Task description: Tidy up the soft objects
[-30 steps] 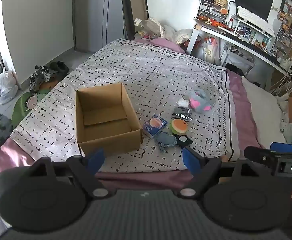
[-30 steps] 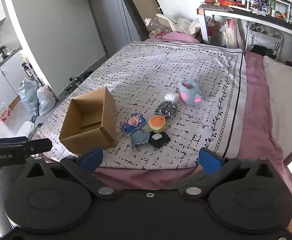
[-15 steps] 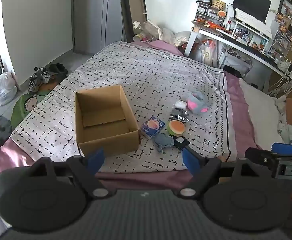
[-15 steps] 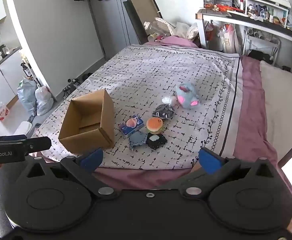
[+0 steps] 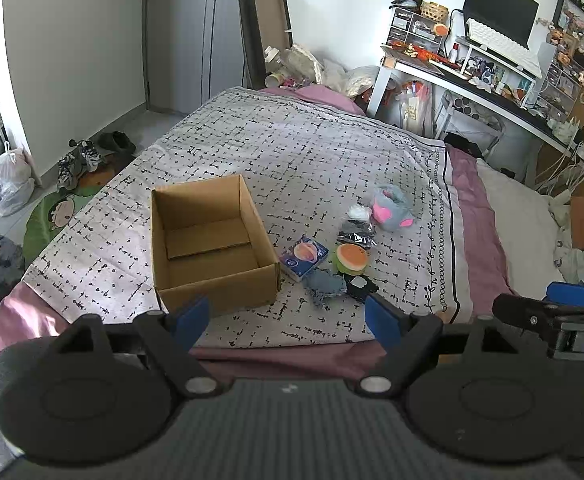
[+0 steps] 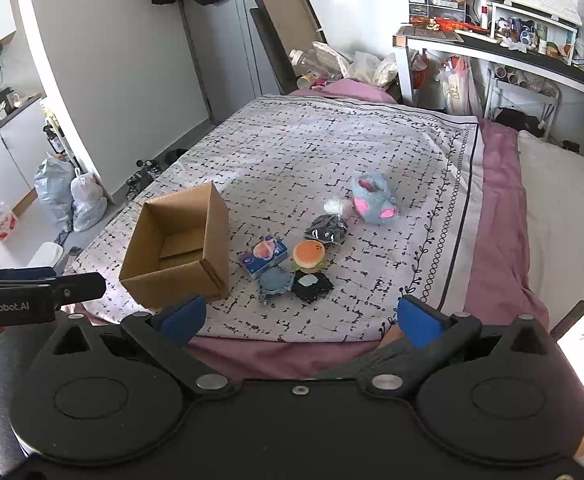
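1. Bedroom, left wrist view: patterned bedspread (image 5: 292,152) carries an open, bare-floored box (image 5: 207,248). Just right of it lies a loose cluster: tissue pack (image 5: 304,256), burger toy (image 5: 351,258), denim piece (image 5: 324,285), black piece (image 5: 359,285), dark pouch (image 5: 355,235), white wad (image 5: 359,212), plush (image 5: 392,208). Left gripper (image 5: 285,316) is spread wide, holding nothing, short of the bed edge.
2. Handling, judged: all items look light and compressible. Pinch the plush and burger toy across the body; the flat fabric pieces need a pinch at an edge.
3. Right wrist view: right gripper (image 6: 300,316) is likewise spread and unloaded. This view shows the black piece's pale patch and the box's outer right wall more clearly; the left view shows more of the box's floor.
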Tool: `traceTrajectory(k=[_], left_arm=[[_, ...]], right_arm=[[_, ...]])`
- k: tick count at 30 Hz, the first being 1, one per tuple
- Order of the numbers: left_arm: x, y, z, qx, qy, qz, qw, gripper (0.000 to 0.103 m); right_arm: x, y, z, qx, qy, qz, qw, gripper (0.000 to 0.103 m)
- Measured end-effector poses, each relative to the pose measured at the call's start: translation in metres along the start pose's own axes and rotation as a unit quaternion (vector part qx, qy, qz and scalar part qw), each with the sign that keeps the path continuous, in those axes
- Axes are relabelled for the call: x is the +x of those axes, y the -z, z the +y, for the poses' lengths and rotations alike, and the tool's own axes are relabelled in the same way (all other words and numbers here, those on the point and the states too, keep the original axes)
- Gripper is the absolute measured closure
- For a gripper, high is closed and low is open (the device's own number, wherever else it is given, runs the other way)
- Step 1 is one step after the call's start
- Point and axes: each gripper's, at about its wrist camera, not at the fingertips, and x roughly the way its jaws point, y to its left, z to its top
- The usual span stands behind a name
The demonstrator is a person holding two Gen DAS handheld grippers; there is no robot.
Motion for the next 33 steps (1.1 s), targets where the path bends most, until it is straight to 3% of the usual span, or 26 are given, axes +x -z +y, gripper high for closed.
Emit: traceTrajectory(k=[33], left_arm=[[-0.0023,-0.0001,0.0007,-0.003,0.004,-0.004,1.0000,0.020]], right_arm=[[-0.0069,0.0022,0.0023,-0.008,0.009,-0.009,1.000,0.000]])
